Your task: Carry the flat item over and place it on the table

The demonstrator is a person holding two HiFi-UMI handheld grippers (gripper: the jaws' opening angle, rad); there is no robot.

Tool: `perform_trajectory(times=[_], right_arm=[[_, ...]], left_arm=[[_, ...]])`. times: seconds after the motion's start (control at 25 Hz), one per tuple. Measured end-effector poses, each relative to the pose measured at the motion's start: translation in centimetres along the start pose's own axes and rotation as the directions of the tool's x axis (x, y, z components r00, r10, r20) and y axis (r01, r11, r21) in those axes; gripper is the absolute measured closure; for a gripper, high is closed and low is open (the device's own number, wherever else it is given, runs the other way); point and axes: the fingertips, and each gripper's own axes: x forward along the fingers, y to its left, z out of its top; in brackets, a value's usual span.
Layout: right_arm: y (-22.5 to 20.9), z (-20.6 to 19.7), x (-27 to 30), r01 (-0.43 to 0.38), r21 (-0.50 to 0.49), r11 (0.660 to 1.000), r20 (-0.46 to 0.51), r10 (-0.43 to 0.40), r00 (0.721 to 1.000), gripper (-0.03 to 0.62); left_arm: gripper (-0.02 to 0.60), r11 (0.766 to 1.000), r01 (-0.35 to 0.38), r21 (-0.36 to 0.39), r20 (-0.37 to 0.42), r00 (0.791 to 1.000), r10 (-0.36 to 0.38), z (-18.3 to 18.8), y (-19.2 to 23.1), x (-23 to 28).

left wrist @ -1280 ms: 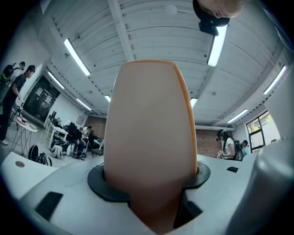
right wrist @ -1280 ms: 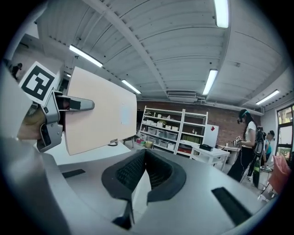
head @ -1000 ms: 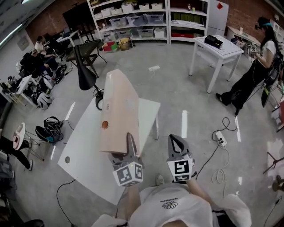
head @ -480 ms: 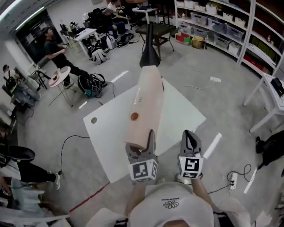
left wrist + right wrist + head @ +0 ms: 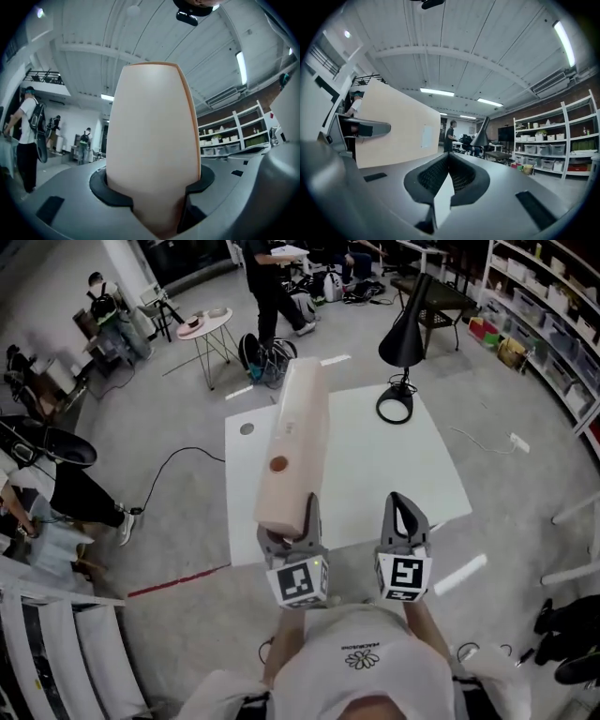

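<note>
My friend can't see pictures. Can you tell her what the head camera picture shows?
Seen from above a person's head, the left gripper clamps one end of a long tan board that points out over a white table. The right gripper is beside it, shut and holding nothing. A black lamp stands near the table's far edge.

The whole view swings round. The shelves [image 5: 553, 324] slide from 12 o'clock to 3 o'clock, and the black lamp [image 5: 403, 343] crosses from 11 o'clock of the board [image 5: 289, 442] to 1 o'clock. The white table [image 5: 394, 474] turns from slanting to broadside ahead.
</note>
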Motion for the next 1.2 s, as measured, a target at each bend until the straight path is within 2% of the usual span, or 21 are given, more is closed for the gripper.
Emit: perform_trajectory(times=[0.16, 0.28, 0.4, 1.0, 1.2], right_arm=[[1.5, 0.2, 0.7, -0.092, -0.012, 0.996, 0.03, 0.093, 0.995, 0.582], [2.0, -0.1, 1.2, -0.128, 0.007, 0.992, 0.025, 0.128, 0.991, 0.582], [2.0, 0.0, 1.7, -0.145, 0.015, 0.989, 0.029, 0.145, 0.989, 0.582], [1.8, -0.7, 2.2, -0.117, 0.027, 0.993, 0.007, 0.117, 0.993, 0.582], [2.0, -0.5, 2.1, -0.094, 0.011, 0.995, -0.002, 0.094, 0.996, 0.582]], left_arm=[[0.287, 0.993, -0.114, 0.036, -0.037, 0.993, 0.116, -1.0, 1.5, -1.5], [0.287, 0.982, -0.161, 0.1, -0.064, 0.984, 0.168, -1.5, 2.2, -2.0], [0.285, 0.974, -0.192, 0.121, -0.075, 0.976, 0.202, -1.6, 2.5, -2.0], [0.29, 0.978, -0.189, 0.089, -0.098, 0.975, 0.198, -2.5, 3.6, -0.2], [0.29, 0.975, -0.173, 0.138, -0.114, 0.975, 0.189, -2.6, 5.3, 2.0]])
